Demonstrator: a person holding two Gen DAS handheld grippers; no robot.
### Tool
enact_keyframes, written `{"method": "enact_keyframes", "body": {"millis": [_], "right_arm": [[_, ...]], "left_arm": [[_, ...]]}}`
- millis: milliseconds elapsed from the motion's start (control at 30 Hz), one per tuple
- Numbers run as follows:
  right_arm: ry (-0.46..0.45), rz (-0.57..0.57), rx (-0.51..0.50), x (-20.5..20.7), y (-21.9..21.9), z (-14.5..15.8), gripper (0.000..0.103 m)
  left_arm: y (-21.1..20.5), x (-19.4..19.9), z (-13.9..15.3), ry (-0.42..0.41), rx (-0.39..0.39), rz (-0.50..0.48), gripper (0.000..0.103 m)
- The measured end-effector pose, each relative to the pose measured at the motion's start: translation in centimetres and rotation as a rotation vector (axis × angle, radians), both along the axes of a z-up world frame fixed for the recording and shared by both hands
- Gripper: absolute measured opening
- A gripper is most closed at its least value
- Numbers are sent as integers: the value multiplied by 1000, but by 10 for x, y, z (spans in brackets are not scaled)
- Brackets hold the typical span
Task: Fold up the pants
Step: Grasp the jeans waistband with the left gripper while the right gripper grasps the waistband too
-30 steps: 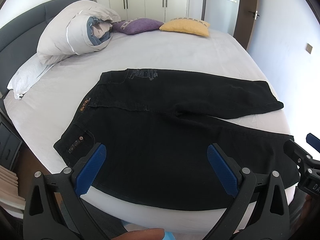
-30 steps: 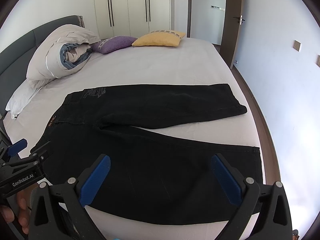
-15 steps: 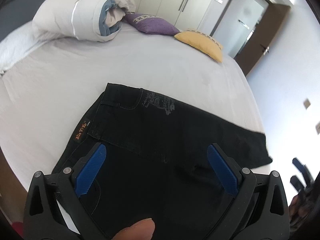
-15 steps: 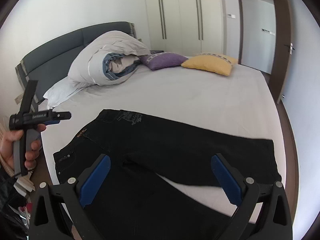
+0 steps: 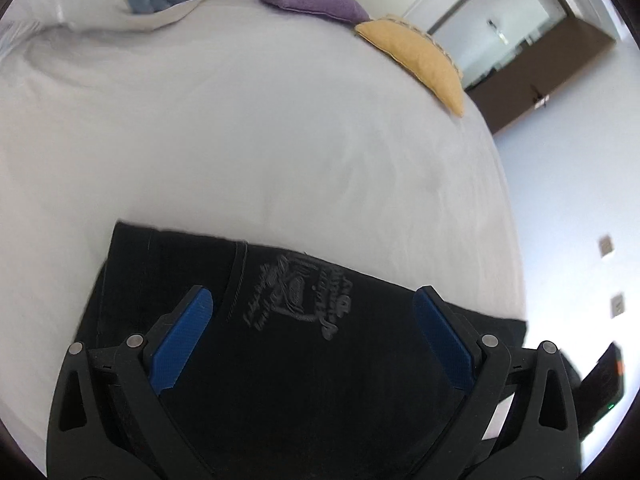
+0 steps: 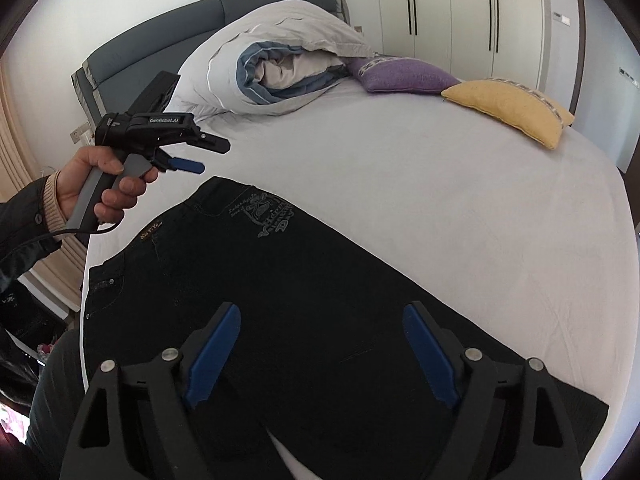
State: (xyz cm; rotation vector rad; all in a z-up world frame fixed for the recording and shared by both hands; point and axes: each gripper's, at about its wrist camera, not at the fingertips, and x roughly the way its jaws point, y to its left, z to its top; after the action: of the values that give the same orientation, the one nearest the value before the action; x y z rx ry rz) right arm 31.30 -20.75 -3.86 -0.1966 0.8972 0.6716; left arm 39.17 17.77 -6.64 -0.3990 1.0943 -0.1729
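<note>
Black pants [image 6: 280, 280] lie spread flat on the white bed, waistband to the left and legs running right. A grey printed logo [image 5: 296, 300] marks the back pocket area. My left gripper [image 5: 314, 308] is open and empty, low over the far waist part, above the logo. It also shows in the right wrist view [image 6: 200, 156], held by a hand over the far waist corner. My right gripper [image 6: 322, 320] is open and empty over the far leg.
The white bed sheet [image 6: 480, 208] spreads beyond the pants. A rolled duvet [image 6: 280, 64], a purple cushion [image 6: 400, 74] and a yellow cushion [image 6: 516, 110] lie at the head end. A dark headboard [image 6: 160, 44], wardrobe [image 6: 452, 4] and door [image 5: 552, 52] stand behind.
Both grippers have moved from the bed's near edge forward and down over the pants. The left went to the far waist corner, the right toward the far leg. Both stay open.
</note>
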Motion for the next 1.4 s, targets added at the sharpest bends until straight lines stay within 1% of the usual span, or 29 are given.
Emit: {"method": "enact_keyframes", "body": {"millis": [33, 67, 133, 200, 233, 267, 300, 333, 400, 467, 500, 567, 633, 700, 833, 900, 933, 967, 1000, 1033, 1067, 1167, 1233, 1333, 1400], "right_arm": [[7, 21, -21, 10, 1, -6, 83], [17, 41, -37, 16, 2, -11, 81], [40, 79, -45, 29, 2, -18, 78], [54, 124, -47, 39, 5, -24, 77], [50, 149, -57, 43, 8, -26, 76], [44, 169, -71, 45, 12, -29, 76], [43, 185, -82, 48, 14, -31, 75], [51, 195, -85, 52, 16, -34, 75], [75, 204, -81, 62, 18, -39, 75], [77, 220, -95, 66, 23, -43, 75], [78, 231, -100, 67, 26, -46, 74], [91, 245, -110, 71, 30, -52, 70], [100, 248, -122, 75, 31, -57, 69], [107, 251, -133, 78, 33, -61, 69], [114, 254, -152, 81, 37, -66, 65], [118, 253, -161, 83, 40, -68, 64], [119, 252, -164, 84, 41, -68, 63], [119, 254, -169, 85, 42, -69, 63], [118, 255, -177, 86, 44, -70, 62], [115, 256, -185, 87, 46, -70, 61], [116, 256, -191, 88, 45, -70, 61], [123, 243, -207, 96, 43, -72, 58], [129, 228, -215, 102, 41, -75, 54], [129, 222, -230, 110, 41, -79, 49], [131, 216, -229, 117, 45, -81, 46]], "left_arm": [[-6, 12, -4, 1, 79, -39, 100], [-9, 19, -9, 8, 112, -71, 97], [-10, 34, -21, 31, 103, -147, 94], [-15, 45, -31, 32, 179, -236, 84], [-20, 49, -35, 21, 232, -297, 77], [-25, 51, -37, 6, 286, -351, 73], [-31, 53, -41, -13, 383, -408, 73], [-36, 57, -45, -23, 438, -447, 73], [-39, 65, -52, -20, 475, -524, 73], [-41, 73, -62, -20, 538, -584, 71], [-40, 78, -67, -10, 545, -607, 69], [-38, 80, -77, 29, 516, -632, 60], [-35, 87, -89, 72, 498, -667, 59], [-34, 94, -102, 104, 518, -688, 59], [-28, 111, -113, 145, 513, -667, 60], [-31, 117, -116, 157, 531, -672, 57], [-36, 119, -118, 161, 535, -682, 46], [-40, 120, -118, 162, 533, -688, 33], [-44, 120, -119, 159, 536, -695, 27], [-49, 118, -119, 149, 551, -710, 18], [-52, 117, -118, 138, 568, -716, 13], [-49, 112, -111, 80, 610, -719, 10], [-44, 109, -104, 35, 610, -696, 10], [-32, 91, -94, -24, 606, -675, 10], [-33, 73, -95, -51, 603, -671, 10]]}}
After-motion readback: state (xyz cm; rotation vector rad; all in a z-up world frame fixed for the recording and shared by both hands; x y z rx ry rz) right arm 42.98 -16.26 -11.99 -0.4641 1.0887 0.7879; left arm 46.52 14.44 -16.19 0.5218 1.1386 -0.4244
